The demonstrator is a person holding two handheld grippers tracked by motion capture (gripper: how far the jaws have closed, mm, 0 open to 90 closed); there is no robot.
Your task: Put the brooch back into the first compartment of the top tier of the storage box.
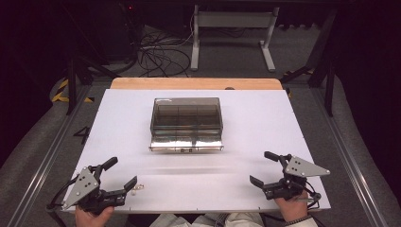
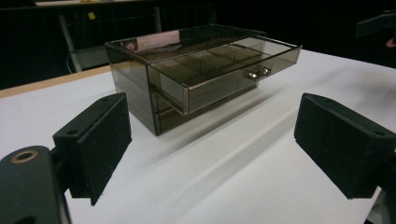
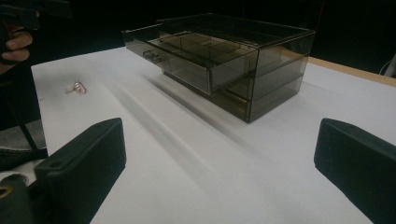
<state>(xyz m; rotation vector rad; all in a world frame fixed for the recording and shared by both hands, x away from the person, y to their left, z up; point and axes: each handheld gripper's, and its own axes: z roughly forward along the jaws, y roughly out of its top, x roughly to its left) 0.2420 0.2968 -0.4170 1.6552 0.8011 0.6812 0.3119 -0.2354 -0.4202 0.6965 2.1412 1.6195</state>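
Resting near the front edge of the white bench (image 1: 265,113), the left claw (image 1: 121,173) and the right claw (image 1: 264,168) both stand wide, with nothing between the jaws. A small pale object (image 1: 137,188) lies just beside the left claw; its kind cannot be told. Well beyond both claws, at mid-bench, sits a smoked clear box (image 1: 186,118). Its upper drawer (image 2: 224,70) is pulled partly out toward the person and shows divided compartments.
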